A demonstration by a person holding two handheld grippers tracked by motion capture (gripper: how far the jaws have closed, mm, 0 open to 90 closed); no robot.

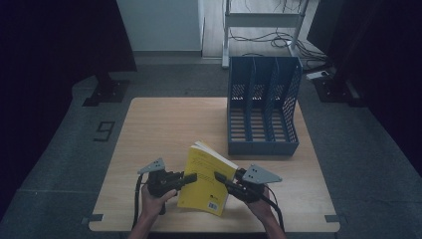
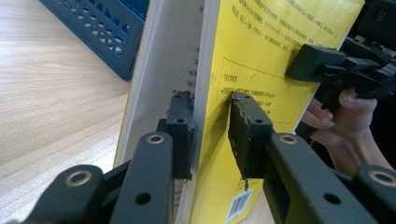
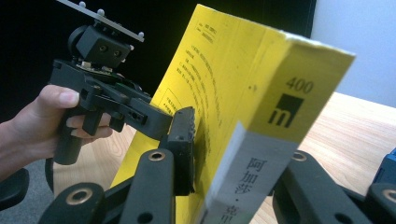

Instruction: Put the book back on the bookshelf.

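A thick yellow book [image 1: 206,179] is held tilted above the table's front edge, between both grippers. My left gripper [image 1: 191,178] grips its left edge. In the left gripper view its jaws [image 2: 210,135] straddle the yellow cover [image 2: 261,46], one pad on a white printed page, the other on the cover. My right gripper [image 1: 219,177] is shut on the spine end. In the right gripper view one pad [image 3: 184,140] presses the cover [image 3: 224,70]; the other jaw is hidden behind the spine. Each gripper appears in the other's view: the right gripper [image 2: 308,63], the left gripper [image 3: 159,121].
A blue slotted file holder [image 1: 263,107] stands at the back right of the wooden table [image 1: 164,129], its compartments open toward me. Its corner shows in the left gripper view [image 2: 102,28]. Beyond the table are a dark floor, a metal frame and cables.
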